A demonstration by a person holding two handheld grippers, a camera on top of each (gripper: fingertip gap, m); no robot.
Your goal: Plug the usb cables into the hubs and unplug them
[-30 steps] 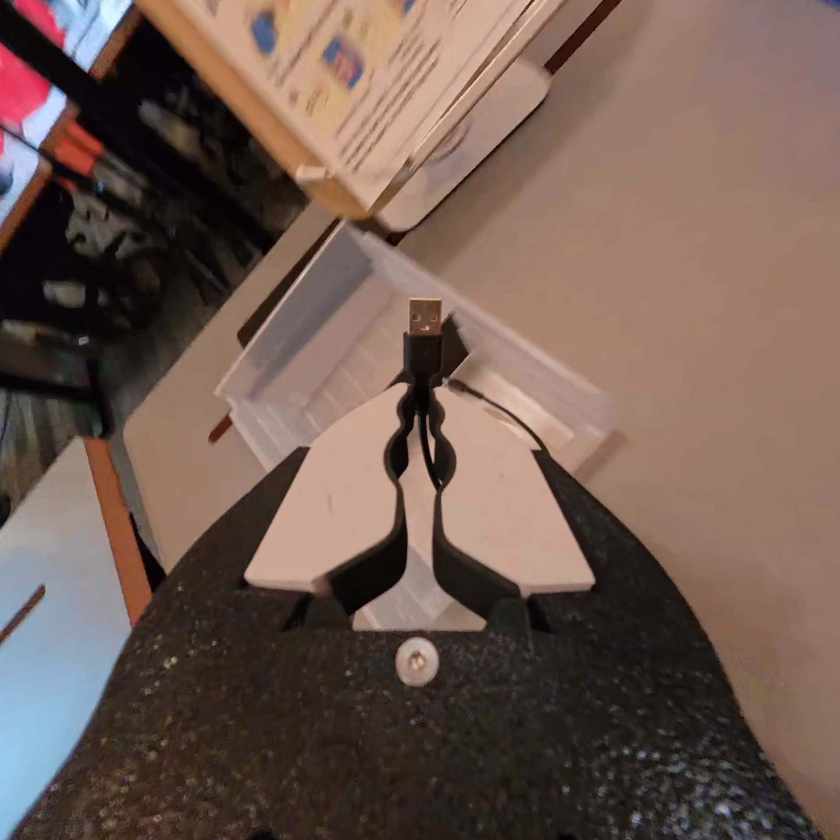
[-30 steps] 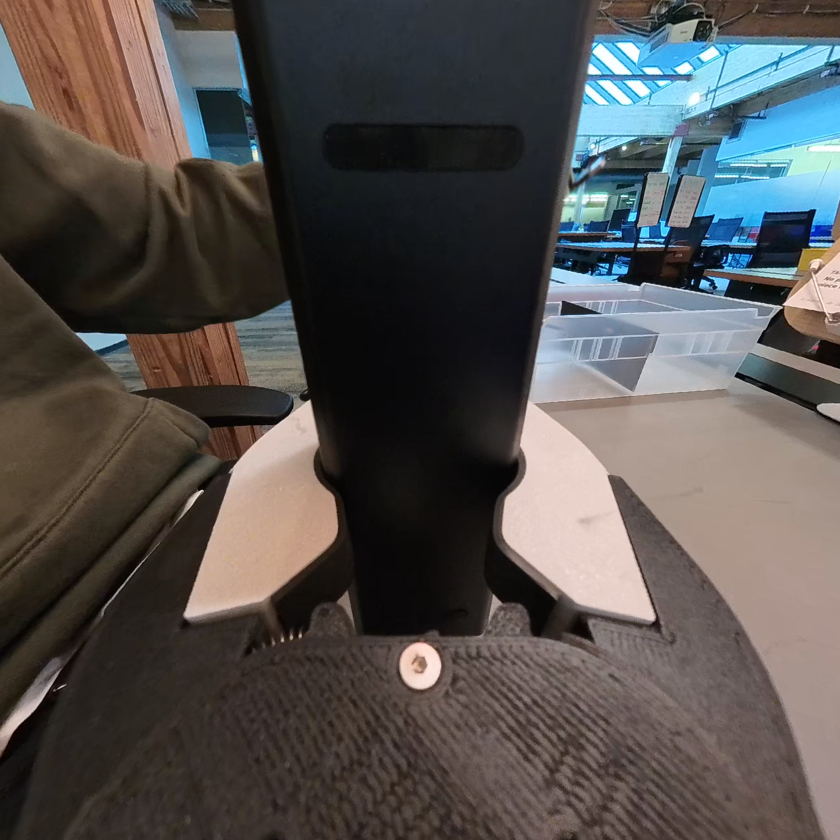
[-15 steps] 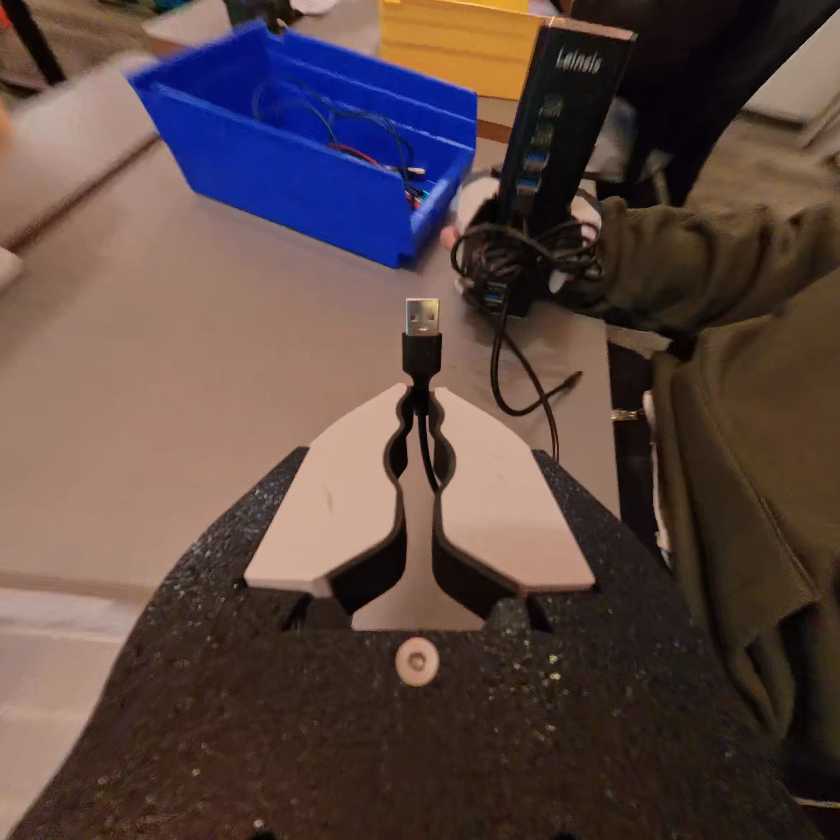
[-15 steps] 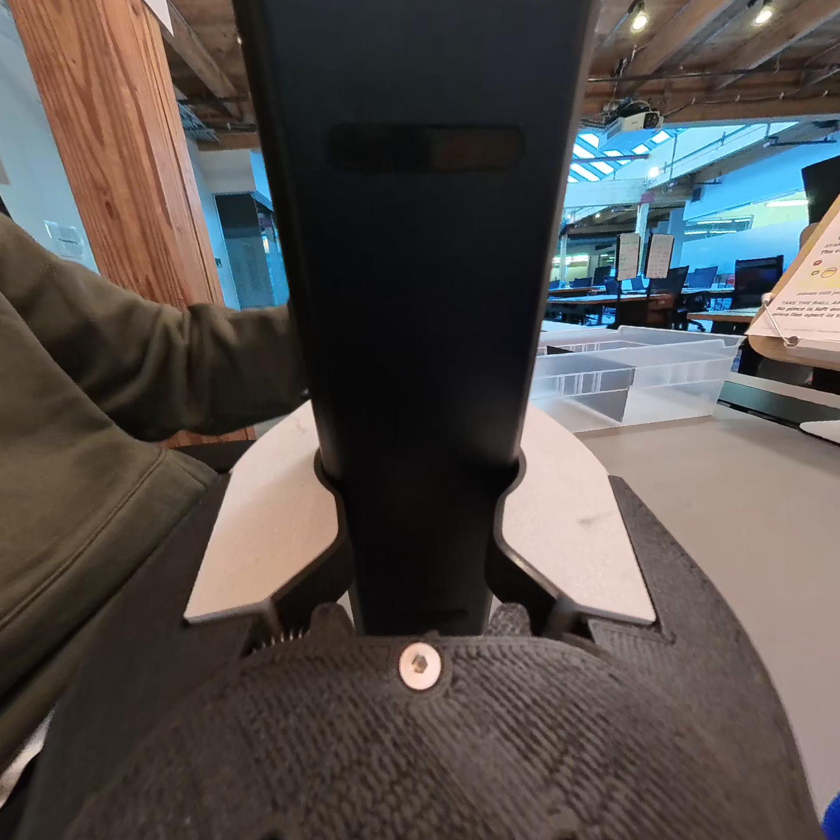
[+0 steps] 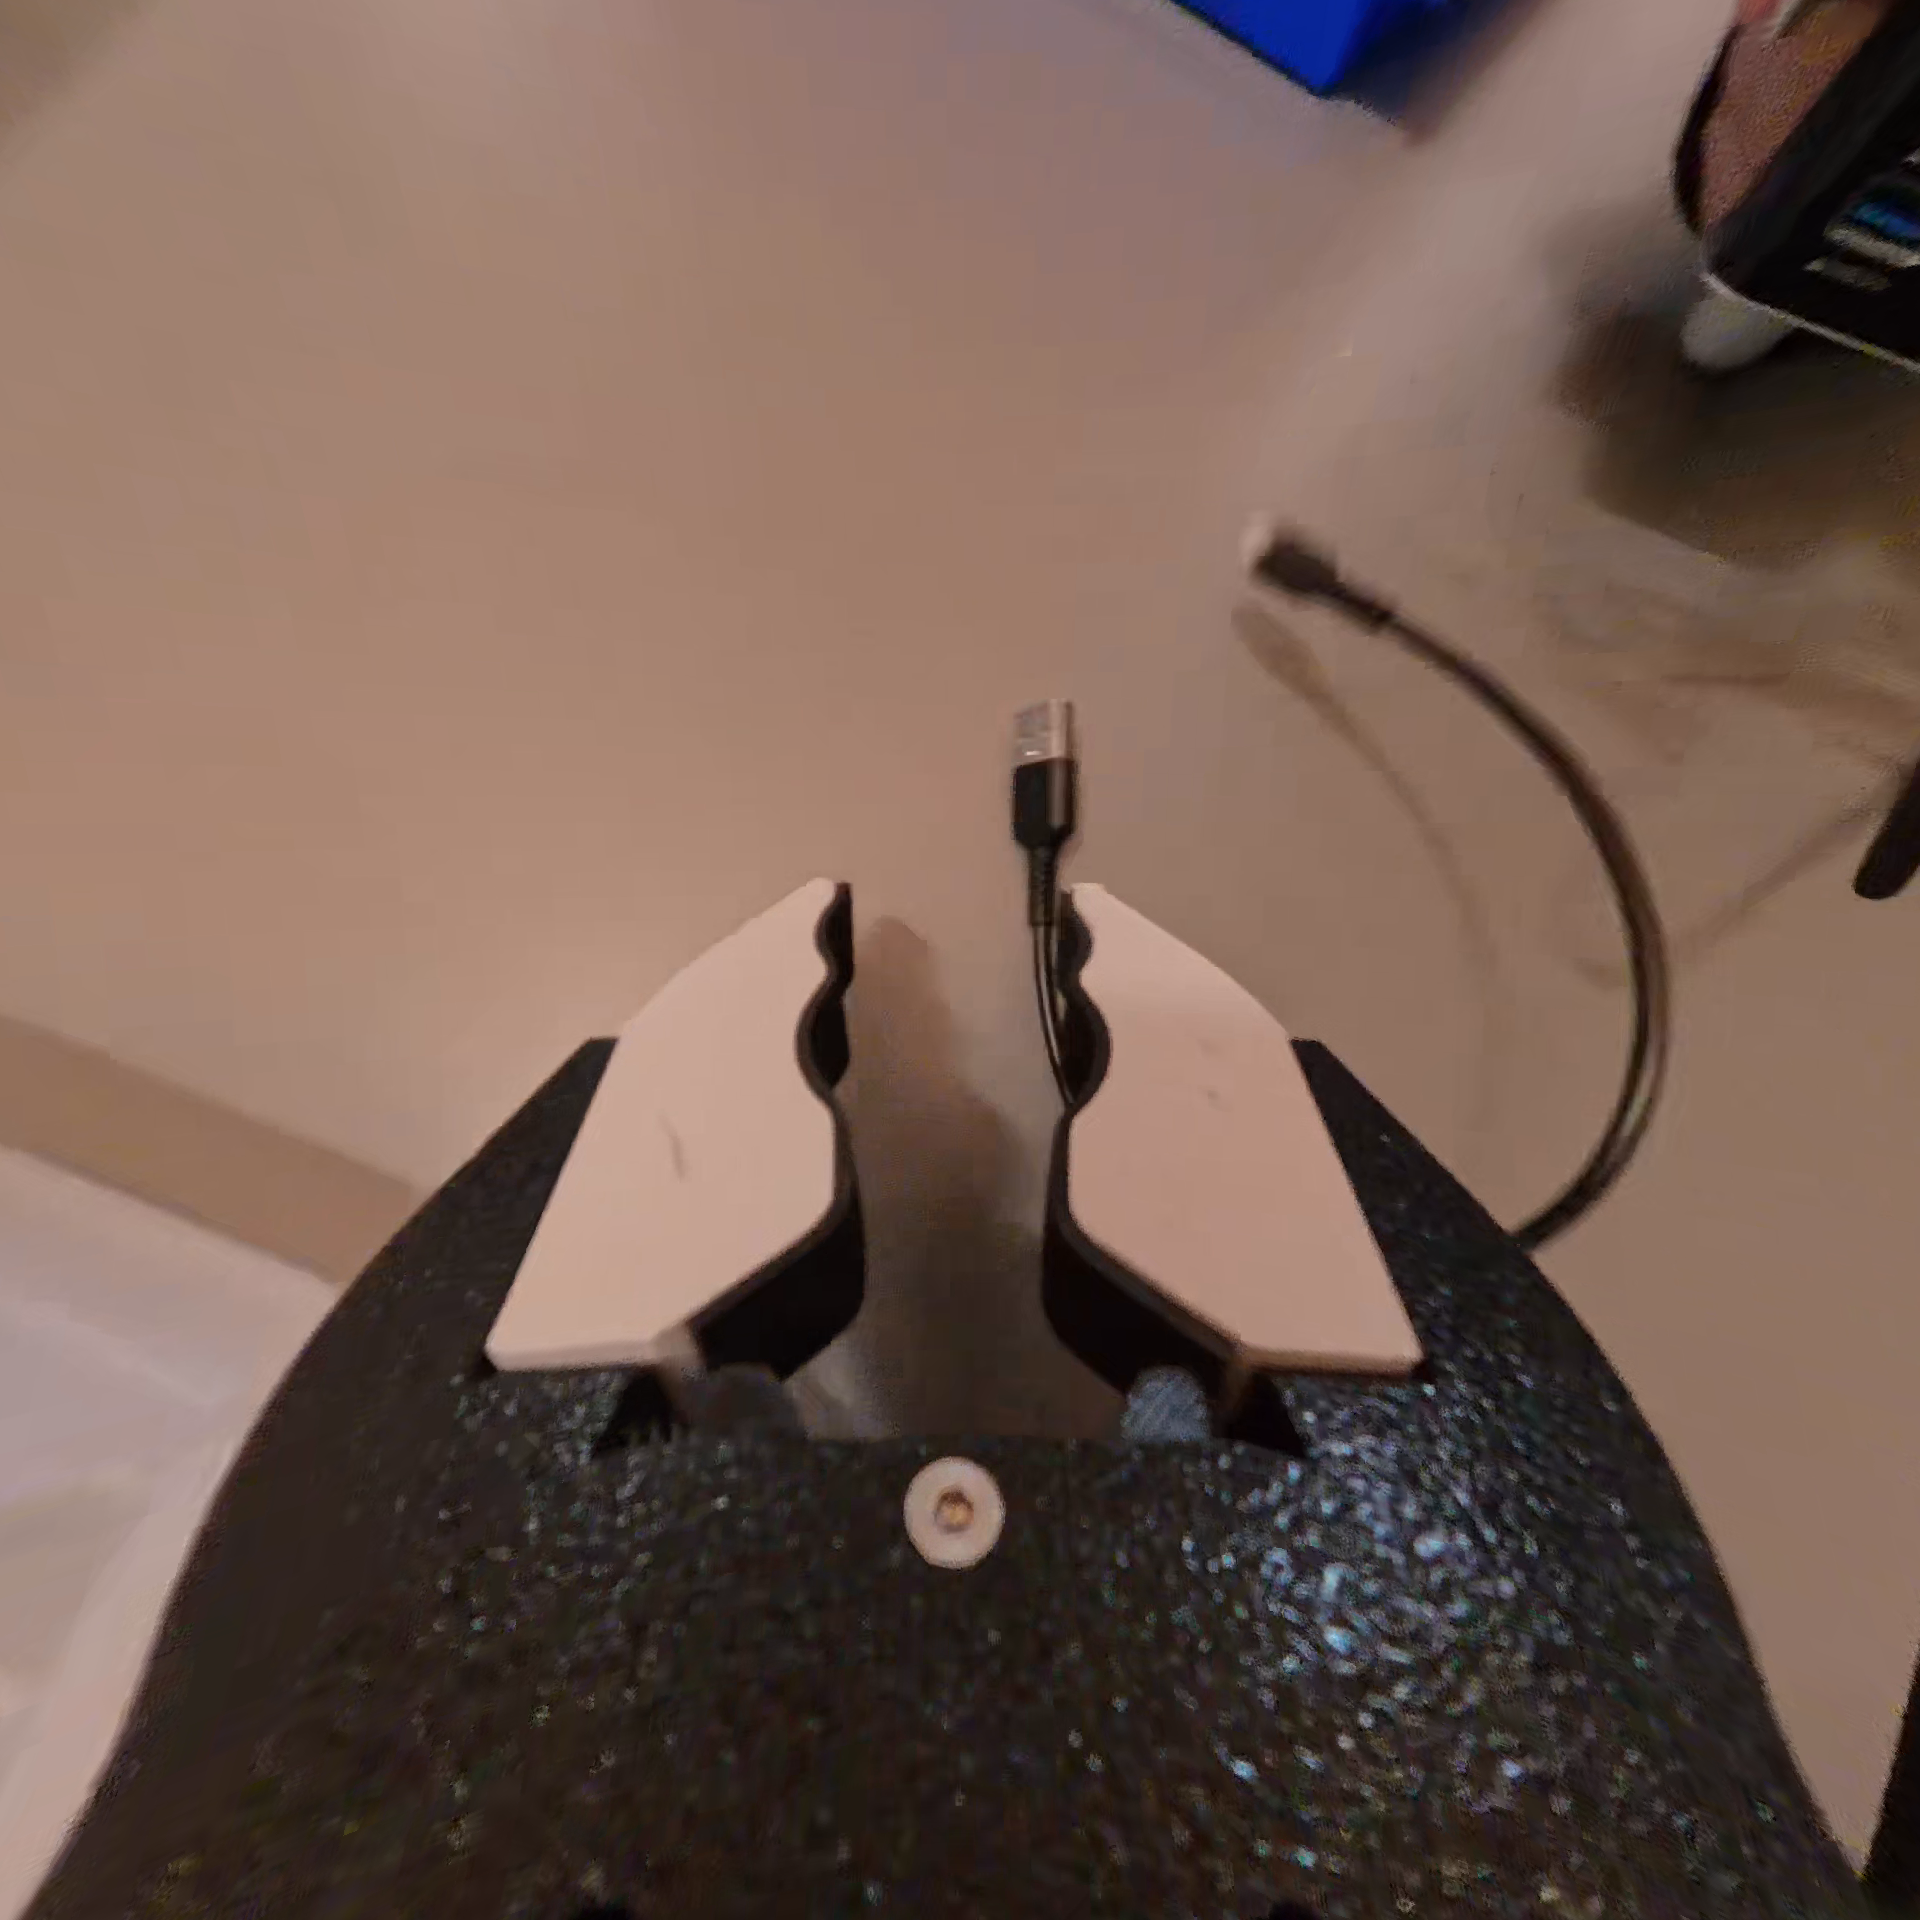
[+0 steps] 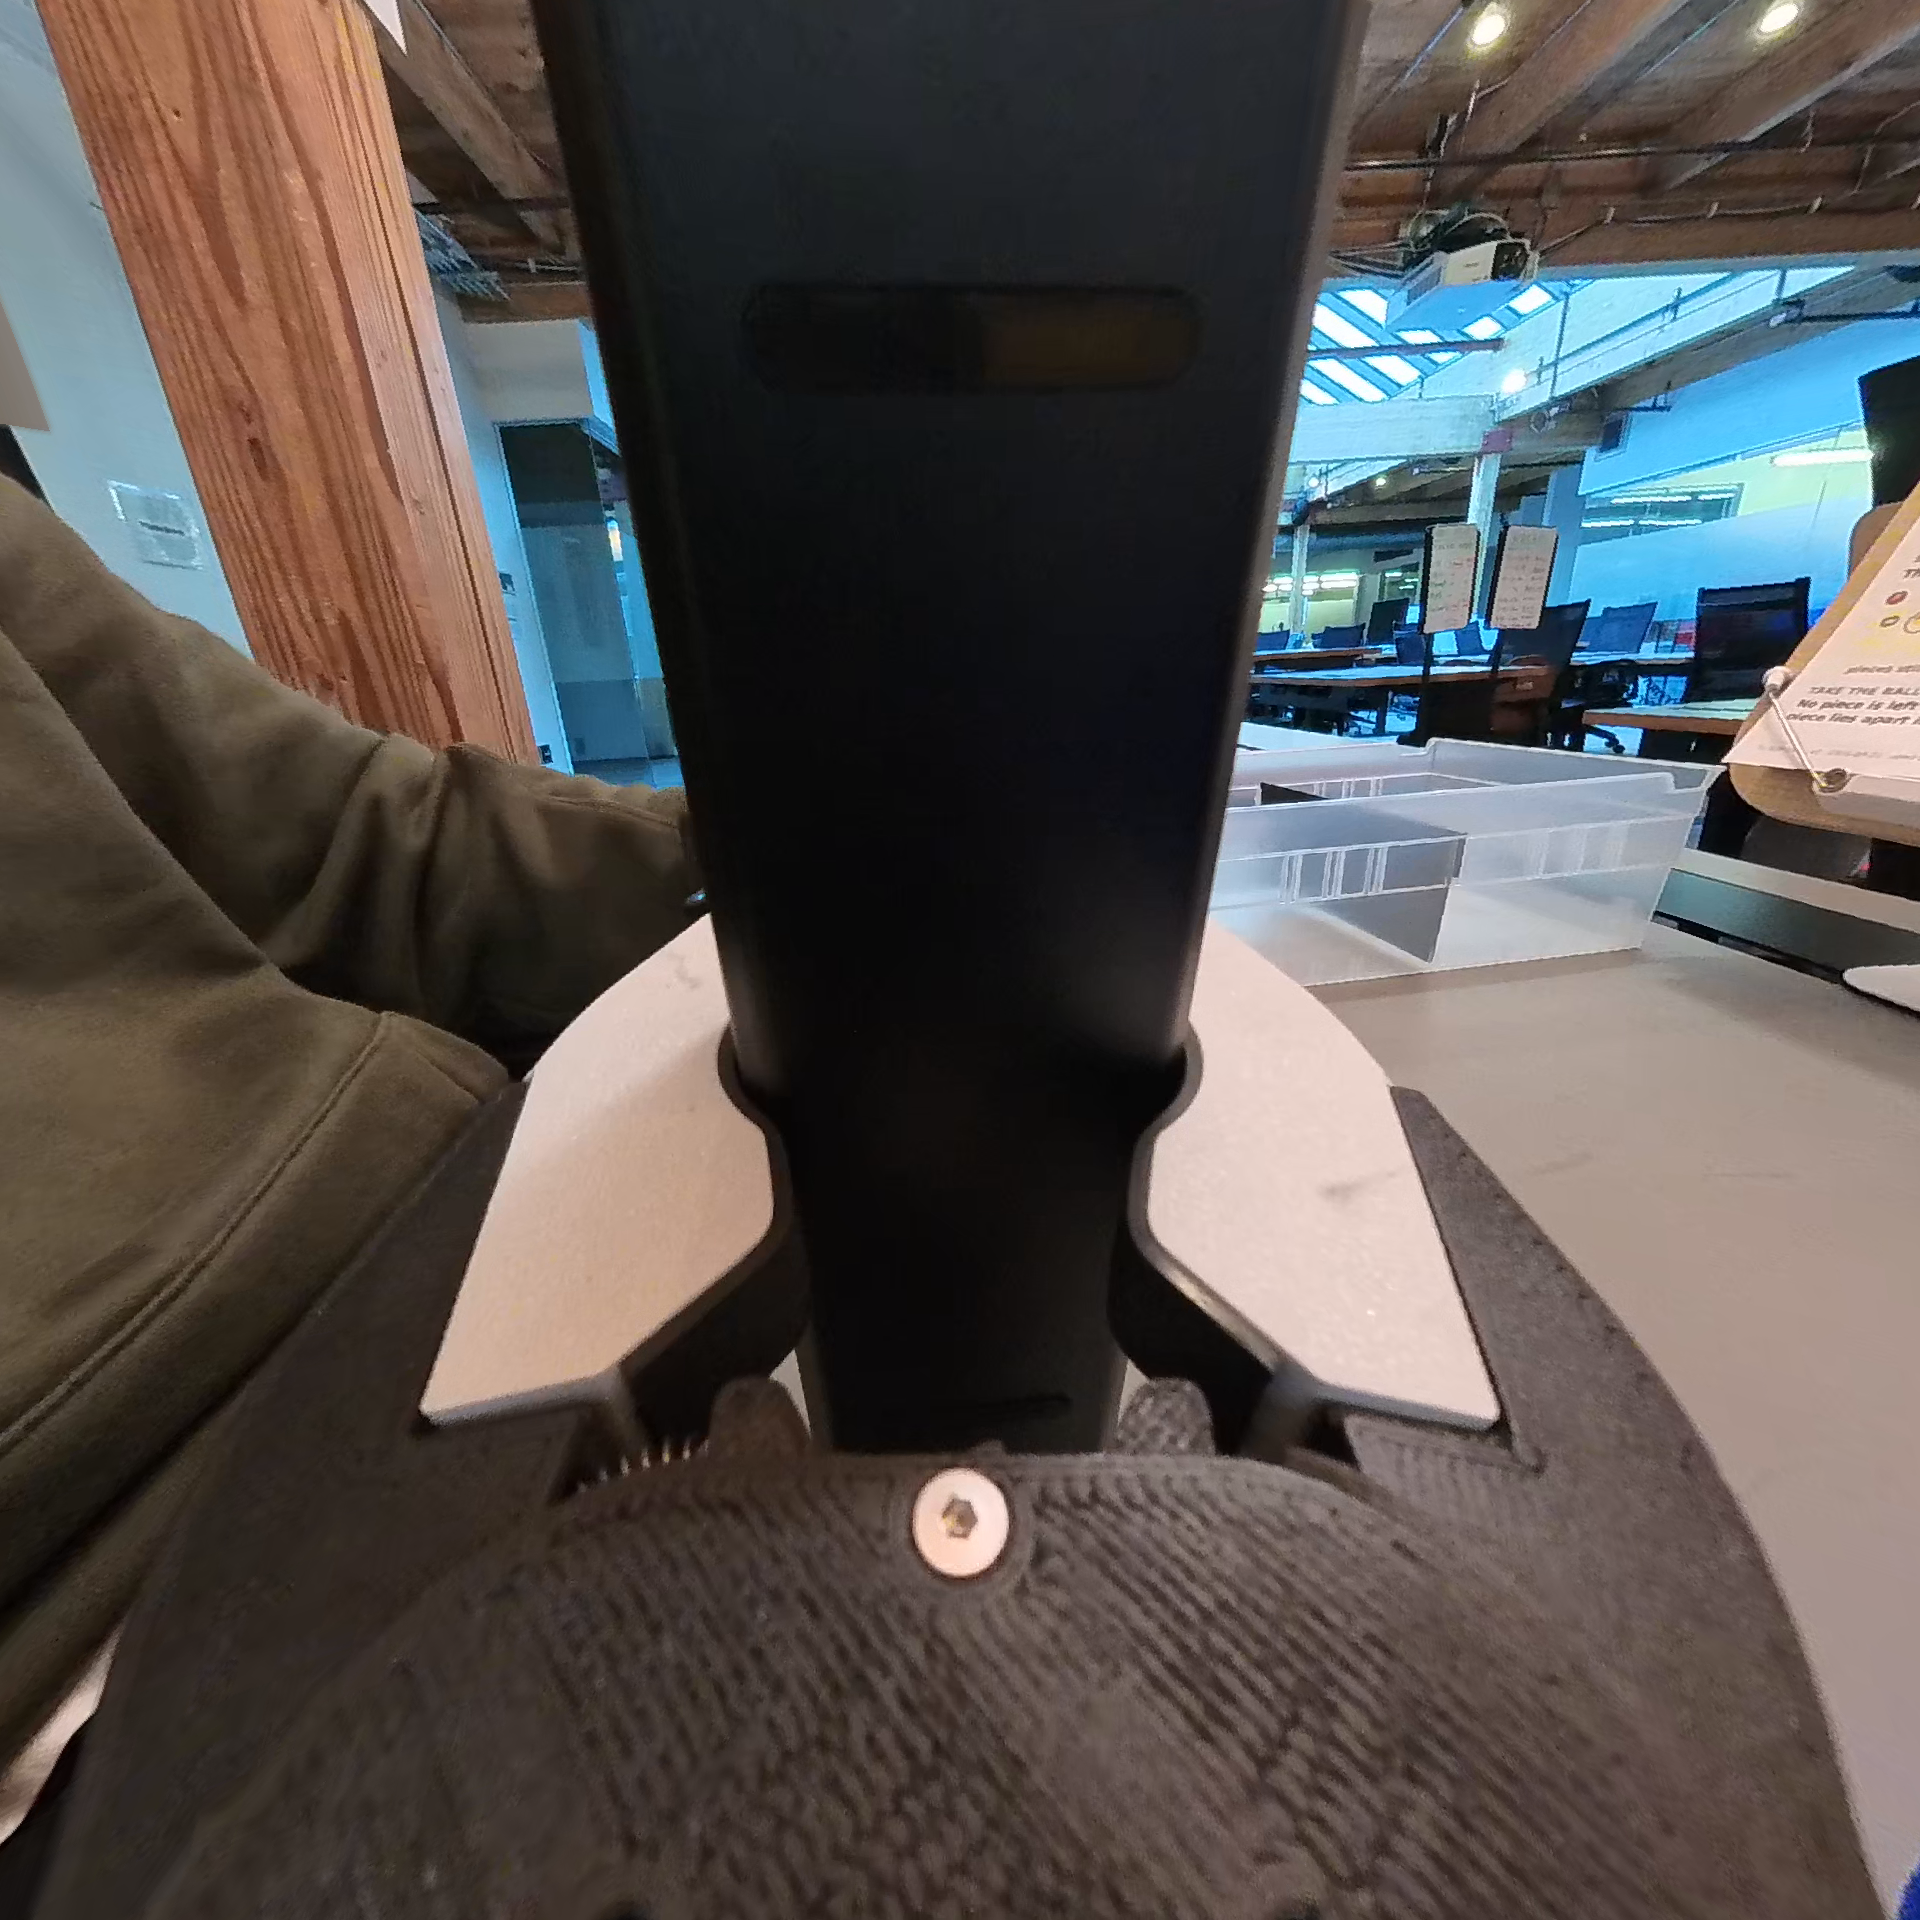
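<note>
In the left wrist view my left gripper [image 5: 961, 914] is open above the grey table [image 5: 520, 520]. A black USB cable's plug [image 5: 1042, 769] lies loose beside the right finger [image 5: 1205, 1122], no longer pinched. The cable [image 5: 1621, 935] curves off to the right, and its small other end [image 5: 1294, 566] lies on the table. The black hub [image 5: 1829, 208] shows blurred at the top right. In the right wrist view my right gripper [image 6: 956, 1049] is shut on that tall black hub [image 6: 956, 623], which stands upright and fills the middle of the view.
A blue bin's corner [image 5: 1299, 42] sits at the top of the left wrist view. In the right wrist view a clear plastic divided bin [image 6: 1455, 862] stands on the table at right, a clipboard stand [image 6: 1849, 717] beyond it, and a green sleeve [image 6: 208, 935] at left. About 20 cm separates my left fingertips from my right.
My left gripper has opened and let go of the USB plug, and has swung down toward the table. The right gripper still holds the hub, almost unmoved.
</note>
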